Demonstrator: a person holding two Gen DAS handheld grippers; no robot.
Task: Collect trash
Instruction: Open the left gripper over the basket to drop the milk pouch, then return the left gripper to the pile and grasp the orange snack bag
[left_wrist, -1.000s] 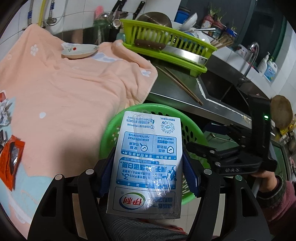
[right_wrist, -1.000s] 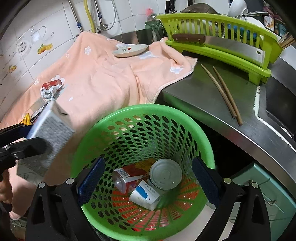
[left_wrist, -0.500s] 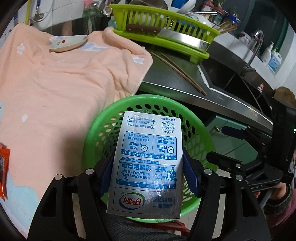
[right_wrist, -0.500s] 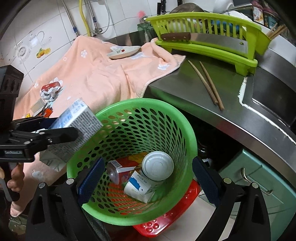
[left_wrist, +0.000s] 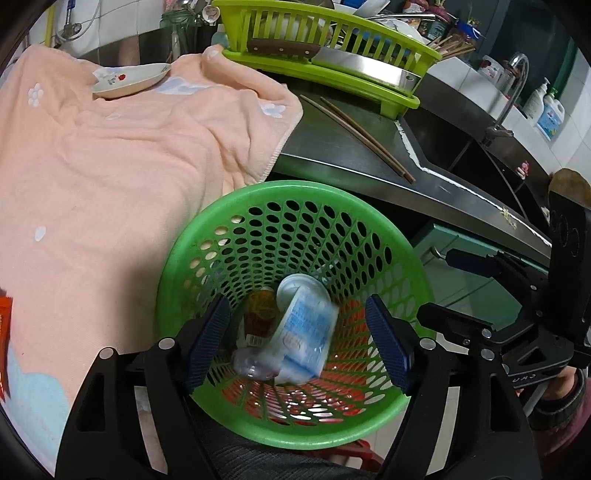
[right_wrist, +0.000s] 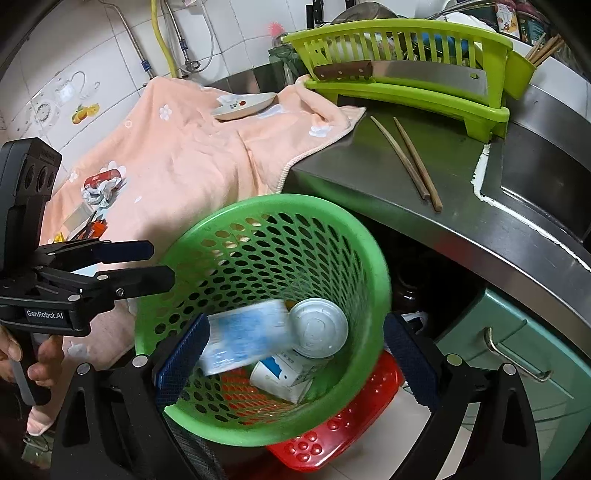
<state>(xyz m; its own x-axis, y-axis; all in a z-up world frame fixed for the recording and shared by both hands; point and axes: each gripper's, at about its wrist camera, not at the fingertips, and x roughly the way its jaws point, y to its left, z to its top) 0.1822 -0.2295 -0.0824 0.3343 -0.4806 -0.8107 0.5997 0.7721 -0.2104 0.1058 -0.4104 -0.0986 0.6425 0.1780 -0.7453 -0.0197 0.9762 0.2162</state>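
Left gripper (left_wrist: 297, 341) wide open, empty; blurred, seemingly falling carton (left_wrist: 306, 339) inside basket (left_wrist: 295, 192)

The milk carton (left_wrist: 303, 334) is motion-blurred (print unreadable); it hides most of the bottle (left_wrist: 258, 325) beneath.

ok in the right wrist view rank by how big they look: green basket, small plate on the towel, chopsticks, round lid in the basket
1. green basket, clearly the largest
2. chopsticks, longest after it, though thin
3. small plate and round lid: look alike; the lid sits nearer the camera, so no ranking between them
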